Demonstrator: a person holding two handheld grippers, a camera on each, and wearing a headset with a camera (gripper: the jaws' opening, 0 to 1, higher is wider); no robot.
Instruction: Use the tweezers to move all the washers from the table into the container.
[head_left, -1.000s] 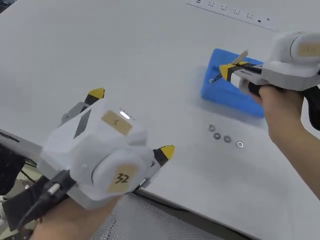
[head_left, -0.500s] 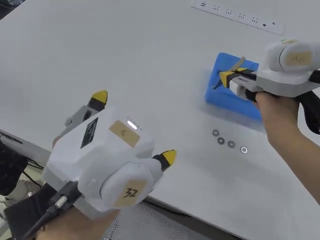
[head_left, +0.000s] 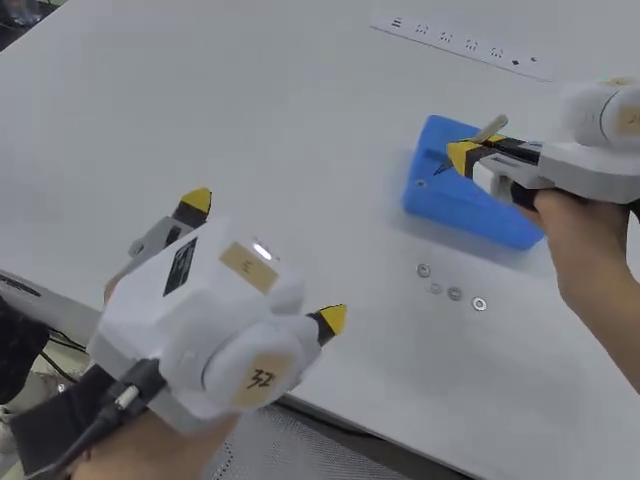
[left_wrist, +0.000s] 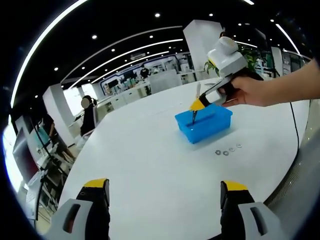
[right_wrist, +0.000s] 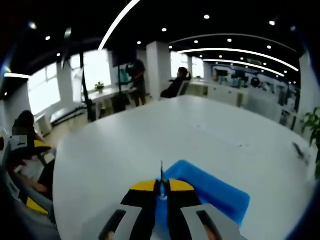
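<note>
The blue container (head_left: 462, 205) sits on the white table (head_left: 250, 110) at the right. My right gripper (head_left: 462, 155) hovers over its left part, shut on thin metal tweezers (head_left: 440, 170) whose tips point down into it. The right gripper view has both jaws closed on the tweezers (right_wrist: 161, 176) above the container (right_wrist: 212, 194). Several small washers (head_left: 452, 290) lie in a row on the table just in front of the container. My left gripper (head_left: 263, 259) is open and holds nothing, low at the near left edge; from there I see the tweezers (left_wrist: 194, 111), the container (left_wrist: 206, 125) and the washers (left_wrist: 227, 150).
A white power strip (head_left: 460, 45) lies at the far side of the table. The table's front edge (head_left: 380, 425) runs close under my left gripper. A wide stretch of bare tabletop lies between the two grippers. People sit at desks far off in the room.
The head camera has shifted a little. My right gripper stays over the container with the tweezers, their tips slightly further over its left part. The left gripper and the washers keep their places.
</note>
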